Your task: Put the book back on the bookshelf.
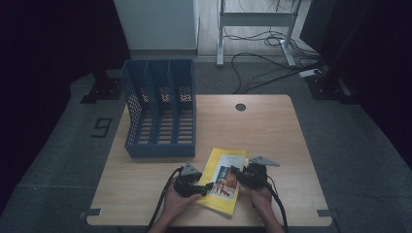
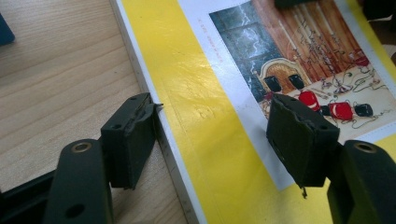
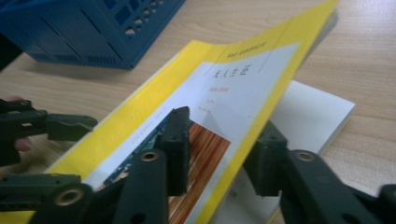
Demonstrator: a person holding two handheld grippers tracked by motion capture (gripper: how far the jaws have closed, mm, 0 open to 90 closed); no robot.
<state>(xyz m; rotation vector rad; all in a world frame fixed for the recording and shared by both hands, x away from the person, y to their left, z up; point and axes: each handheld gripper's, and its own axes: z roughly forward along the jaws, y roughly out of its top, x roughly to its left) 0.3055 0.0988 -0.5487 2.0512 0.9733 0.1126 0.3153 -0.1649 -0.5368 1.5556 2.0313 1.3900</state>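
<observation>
A yellow book (image 1: 224, 180) with a picture on its cover lies near the table's front edge, between my two grippers. My left gripper (image 2: 212, 135) is open and straddles the spine side: one jaw sits on the wood beside the spine, the other hovers over the cover (image 2: 201, 93). My right gripper (image 3: 222, 140) has the front cover (image 3: 243, 84) between its jaws, one above and one beneath, with a gap still showing. That cover is lifted off the white pages (image 3: 317, 112). From above, the left gripper (image 1: 206, 187) and the right gripper (image 1: 235, 172) face each other across the book.
A blue three-slot file rack (image 1: 160, 109) stands on the wooden table (image 1: 272, 131) at the back left, open towards me. Its corner (image 3: 84, 28) lies just beyond the book. Bare wood stretches to the right and behind. Cables lie on the floor beyond the table.
</observation>
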